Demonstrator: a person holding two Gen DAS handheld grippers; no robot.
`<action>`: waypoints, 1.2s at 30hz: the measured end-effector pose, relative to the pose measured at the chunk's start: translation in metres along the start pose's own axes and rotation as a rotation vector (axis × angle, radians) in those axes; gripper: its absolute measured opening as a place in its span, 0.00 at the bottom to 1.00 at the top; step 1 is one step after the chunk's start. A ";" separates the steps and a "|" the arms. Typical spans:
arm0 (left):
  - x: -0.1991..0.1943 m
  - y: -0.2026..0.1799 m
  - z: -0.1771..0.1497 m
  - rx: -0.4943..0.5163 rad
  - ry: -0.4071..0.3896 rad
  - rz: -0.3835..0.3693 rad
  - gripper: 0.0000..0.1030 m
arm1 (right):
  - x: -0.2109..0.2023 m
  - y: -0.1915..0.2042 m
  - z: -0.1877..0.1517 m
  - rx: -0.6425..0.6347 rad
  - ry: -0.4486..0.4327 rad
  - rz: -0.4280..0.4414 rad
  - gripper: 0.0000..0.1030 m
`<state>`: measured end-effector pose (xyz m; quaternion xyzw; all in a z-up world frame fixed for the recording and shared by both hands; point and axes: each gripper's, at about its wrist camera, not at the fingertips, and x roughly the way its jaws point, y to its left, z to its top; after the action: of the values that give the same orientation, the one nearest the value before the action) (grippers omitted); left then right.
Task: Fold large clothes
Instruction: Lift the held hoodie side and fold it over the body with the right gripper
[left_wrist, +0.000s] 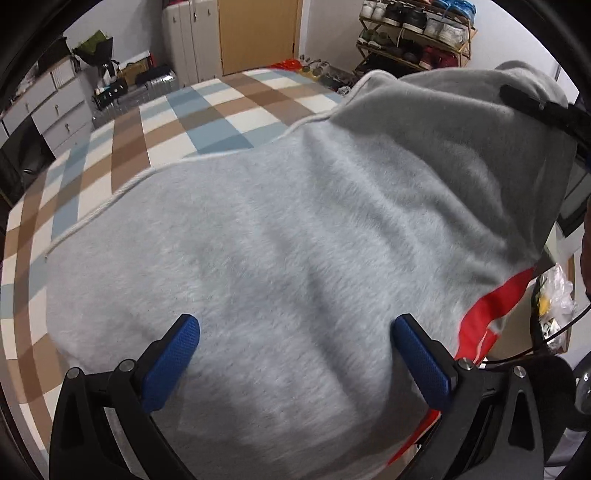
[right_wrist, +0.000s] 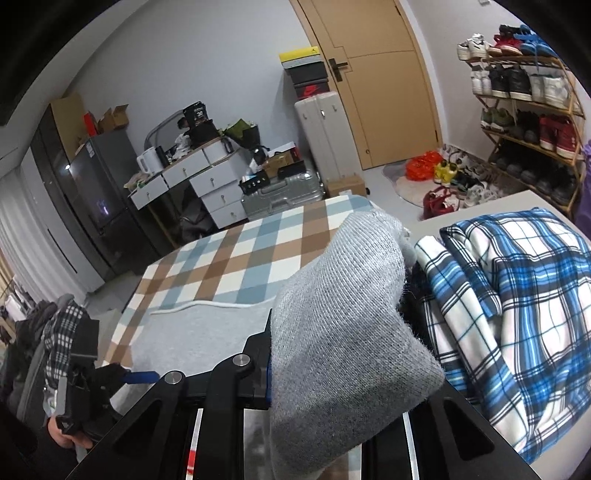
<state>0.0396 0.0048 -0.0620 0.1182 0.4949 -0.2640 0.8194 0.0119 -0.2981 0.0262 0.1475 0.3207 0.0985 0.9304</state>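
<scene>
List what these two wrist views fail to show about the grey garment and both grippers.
- Right wrist view: the right gripper has its pads buried under the bunched grey garment.
- Left wrist view: the lower hem of the garment is cut off by the bottom edge, between the fingers of the open left gripper.
- Left wrist view: the red panel is blurred and partly covered.

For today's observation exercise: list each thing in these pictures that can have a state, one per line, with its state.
grey sweatshirt: partly lifted, partly on the bed
left gripper: open, empty
right gripper: shut on the grey sweatshirt
door: closed
plaid garment: crumpled, unfolded
</scene>
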 end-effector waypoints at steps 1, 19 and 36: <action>0.003 0.001 0.000 -0.006 0.005 -0.008 0.99 | 0.000 0.000 0.000 0.001 0.001 0.003 0.19; 0.027 -0.054 0.019 0.074 -0.006 -0.075 0.99 | -0.022 0.004 0.015 -0.071 -0.029 -0.009 0.18; -0.020 0.118 -0.017 -0.338 0.077 -0.507 0.99 | -0.016 0.177 0.009 -0.484 -0.024 0.031 0.19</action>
<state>0.0848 0.1169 -0.0606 -0.1370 0.5759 -0.3694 0.7163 -0.0107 -0.1388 0.1024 -0.0736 0.2742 0.1850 0.9408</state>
